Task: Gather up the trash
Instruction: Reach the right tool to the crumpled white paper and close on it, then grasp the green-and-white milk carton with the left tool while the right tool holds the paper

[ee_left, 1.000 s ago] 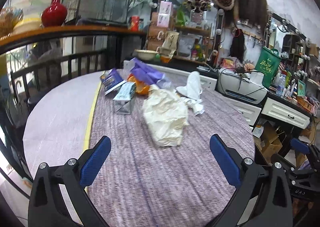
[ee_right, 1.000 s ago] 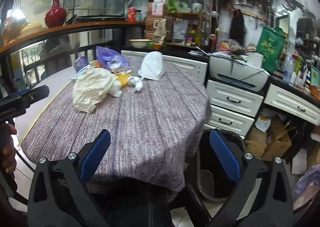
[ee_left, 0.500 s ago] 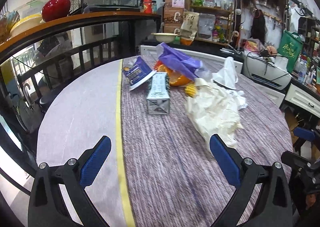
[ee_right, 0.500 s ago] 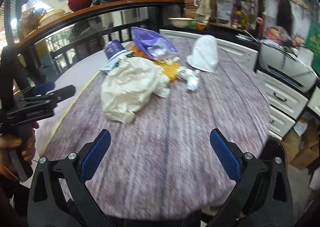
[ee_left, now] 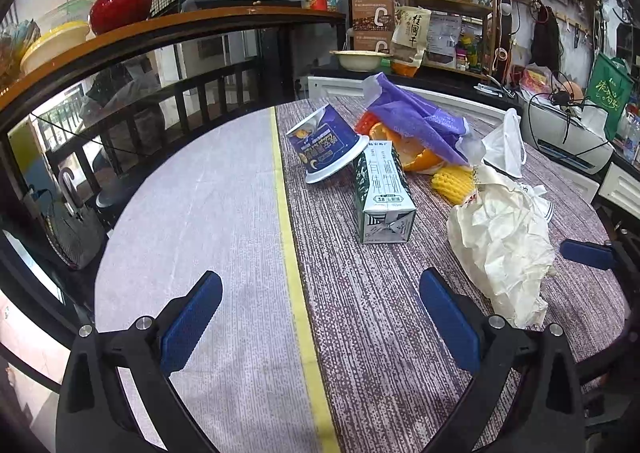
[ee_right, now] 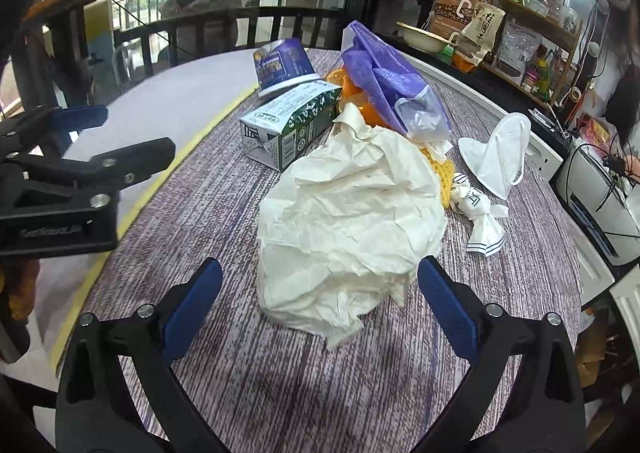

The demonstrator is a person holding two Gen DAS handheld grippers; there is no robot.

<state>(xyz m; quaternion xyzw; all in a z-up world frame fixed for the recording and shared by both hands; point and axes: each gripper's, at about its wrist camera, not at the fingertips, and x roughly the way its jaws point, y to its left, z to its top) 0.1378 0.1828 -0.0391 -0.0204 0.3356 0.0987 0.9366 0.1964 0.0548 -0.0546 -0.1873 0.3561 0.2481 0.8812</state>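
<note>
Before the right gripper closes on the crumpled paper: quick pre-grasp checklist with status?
1. Right gripper open, nothing held: ok.
2. Crumpled paper lined up between the fingers: ok, it sits centred just ahead of the blue pads.
3. Pads already around the paper: not ok, only its near edge reaches between the tips; advance further.
4. Neighbours clear of the closing path: ok for the milk carton; cannot tell for the yellow corn, tucked against the paper's far side.
5. Left gripper out of the way: ok, open and off to the left.
6. Trash bin located: cannot tell, none in view now.
</note>
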